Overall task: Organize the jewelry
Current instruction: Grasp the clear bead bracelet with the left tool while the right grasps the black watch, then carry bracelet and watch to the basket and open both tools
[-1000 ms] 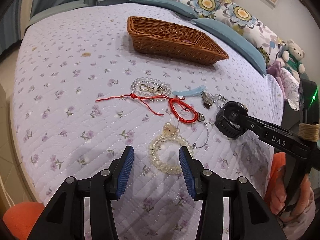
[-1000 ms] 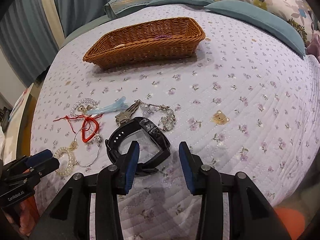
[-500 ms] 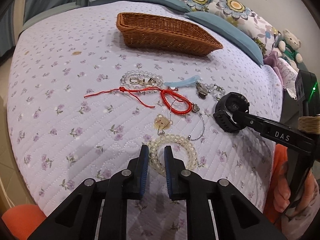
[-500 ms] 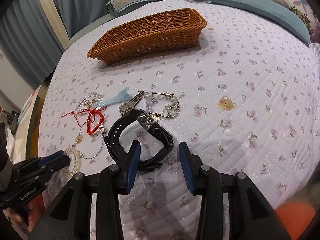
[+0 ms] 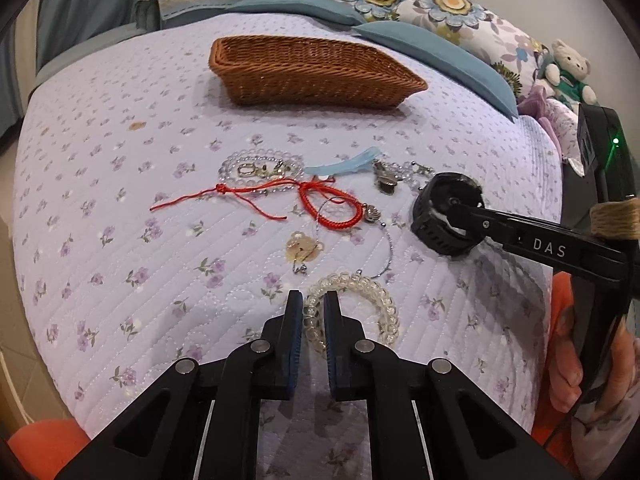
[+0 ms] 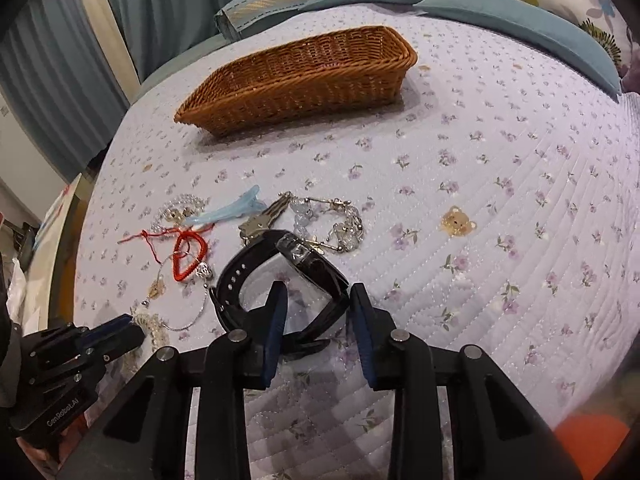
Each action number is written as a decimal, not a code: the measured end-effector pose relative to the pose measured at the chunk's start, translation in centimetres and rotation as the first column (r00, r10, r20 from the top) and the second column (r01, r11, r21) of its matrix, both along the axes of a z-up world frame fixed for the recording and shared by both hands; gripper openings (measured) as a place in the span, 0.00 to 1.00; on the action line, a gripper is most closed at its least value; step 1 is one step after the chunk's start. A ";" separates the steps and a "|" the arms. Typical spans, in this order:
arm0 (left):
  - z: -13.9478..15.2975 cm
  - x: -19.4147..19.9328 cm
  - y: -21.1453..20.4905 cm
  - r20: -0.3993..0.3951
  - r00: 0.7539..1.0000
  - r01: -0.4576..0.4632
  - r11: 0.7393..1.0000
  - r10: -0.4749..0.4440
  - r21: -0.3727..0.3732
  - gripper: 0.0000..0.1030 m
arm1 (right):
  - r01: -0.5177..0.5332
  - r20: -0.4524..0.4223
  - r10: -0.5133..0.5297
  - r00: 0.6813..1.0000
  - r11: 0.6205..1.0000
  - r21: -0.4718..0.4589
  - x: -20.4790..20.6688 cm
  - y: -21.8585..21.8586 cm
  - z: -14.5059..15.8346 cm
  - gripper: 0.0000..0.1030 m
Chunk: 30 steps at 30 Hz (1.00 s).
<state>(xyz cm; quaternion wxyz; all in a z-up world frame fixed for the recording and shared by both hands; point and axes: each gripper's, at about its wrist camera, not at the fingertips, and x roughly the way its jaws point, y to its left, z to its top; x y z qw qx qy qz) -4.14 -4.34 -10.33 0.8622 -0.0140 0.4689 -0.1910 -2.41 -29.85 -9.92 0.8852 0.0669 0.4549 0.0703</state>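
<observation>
Now clear bracelet (image 5: 352, 308) inside left gripper (image 5: 311, 312)

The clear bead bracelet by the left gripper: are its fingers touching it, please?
Touching. In the left wrist view, the left gripper has both fingers closed on the clear bead bracelet, beads pinched between them with no gap.

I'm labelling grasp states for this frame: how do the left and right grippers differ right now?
The left gripper has its fingers nearly closed, pinching the clear bead bracelet; the right gripper has its fingers wider apart, straddling the black watch strap. The bracelet is pale and see-through, the watch dark and solid. The left sits nearer the bed edge; the right reaches further in. Both have blue-padded fingers, low over the quilt.
</observation>
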 end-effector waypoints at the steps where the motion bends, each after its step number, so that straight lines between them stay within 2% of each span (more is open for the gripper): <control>1: 0.2 0.0 0.2 0.004 1.000 -0.003 1.000 0.003 -0.009 0.10 | 0.004 0.011 -0.004 1.000 1.000 0.007 -0.1 -0.2 0.3 0.30; 3: 0.5 -0.1 0.5 0.011 1.000 -0.010 1.000 0.010 -0.030 0.10 | 0.002 0.020 -0.002 1.000 0.999 0.034 -0.2 -0.5 0.6 0.28; 10: 1.8 0.3 1.9 0.023 0.998 -0.048 0.994 0.050 -0.097 0.10 | -0.010 0.031 0.008 0.999 0.999 0.042 -0.3 -0.3 1.2 0.25; 13: 3.2 0.7 2.5 0.051 0.997 -0.055 0.992 0.062 -0.117 0.10 | -0.011 0.044 0.009 0.999 0.999 0.043 -0.4 -0.3 1.8 0.25; 20: 5.6 2.4 3.0 0.102 0.992 -0.065 0.989 0.080 -0.136 0.10 | -0.007 0.042 0.004 0.999 0.997 0.071 -0.2 -0.6 2.2 0.25; 26: 7.6 4.7 2.6 0.145 0.987 -0.058 0.990 0.076 -0.129 0.10 | -0.009 0.098 -0.001 0.995 0.995 0.097 0.8 -0.8 5.0 0.25; 30: 8.7 7.6 2.1 0.170 0.982 -0.055 0.991 0.076 -0.122 0.10 | -0.012 0.135 -0.003 0.991 0.994 0.111 3.1 -0.8 6.8 0.25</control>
